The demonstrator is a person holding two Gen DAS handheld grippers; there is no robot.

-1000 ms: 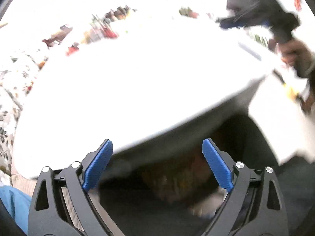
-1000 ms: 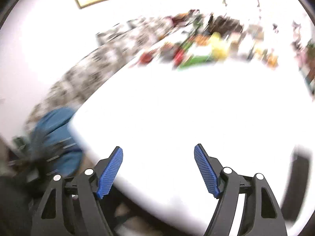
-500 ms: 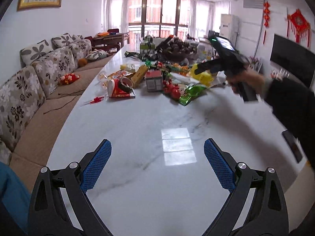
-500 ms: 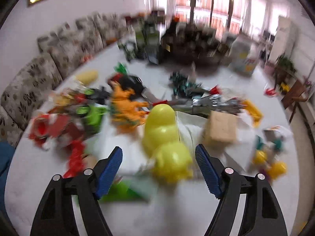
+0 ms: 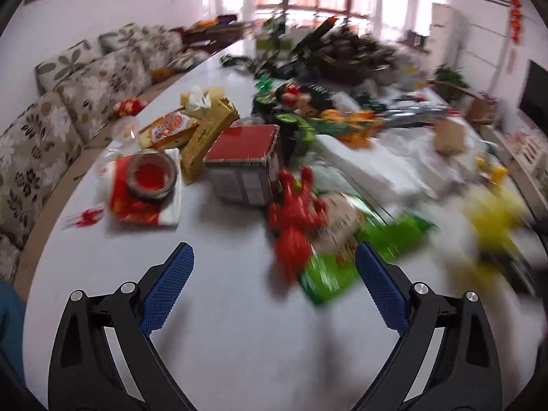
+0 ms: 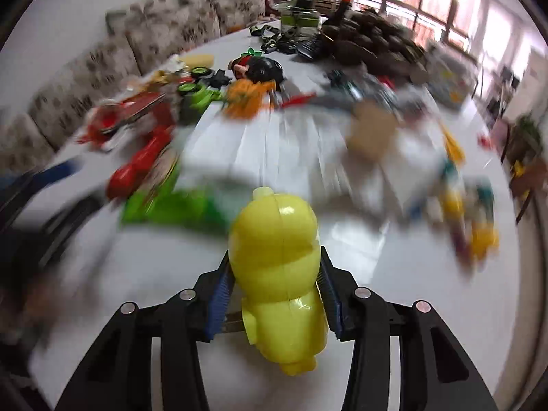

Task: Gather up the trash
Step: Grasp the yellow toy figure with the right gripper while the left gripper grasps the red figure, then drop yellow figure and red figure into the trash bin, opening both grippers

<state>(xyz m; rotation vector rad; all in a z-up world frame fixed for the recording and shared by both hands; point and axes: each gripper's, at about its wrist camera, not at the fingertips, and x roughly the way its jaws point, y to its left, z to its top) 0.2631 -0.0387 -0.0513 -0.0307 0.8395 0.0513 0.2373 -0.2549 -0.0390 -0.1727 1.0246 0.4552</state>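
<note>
My right gripper [image 6: 275,294] is shut on a yellow plastic duck-shaped container [image 6: 277,260] and holds it above the white marble table [image 6: 359,239]; it shows as a yellow blur in the left wrist view [image 5: 493,215]. My left gripper [image 5: 274,287] is open and empty, low over the table, just short of a red wrapper [image 5: 294,212] lying on a green packet [image 5: 342,260]. Behind them sit a red-topped box [image 5: 245,161], a tape roll [image 5: 150,174] on a red packet, and a gold box [image 5: 209,133].
A heap of wrappers, toys and white paper [image 5: 370,164] covers the table's middle and far end. A floral sofa [image 5: 41,130] runs along the left edge. Small yellow toys [image 6: 472,215] lie at the right. Bare table lies under both grippers.
My right gripper has closed on the yellow container and lifted it. My left gripper has moved forward towards the red wrapper and green packet, still open.
</note>
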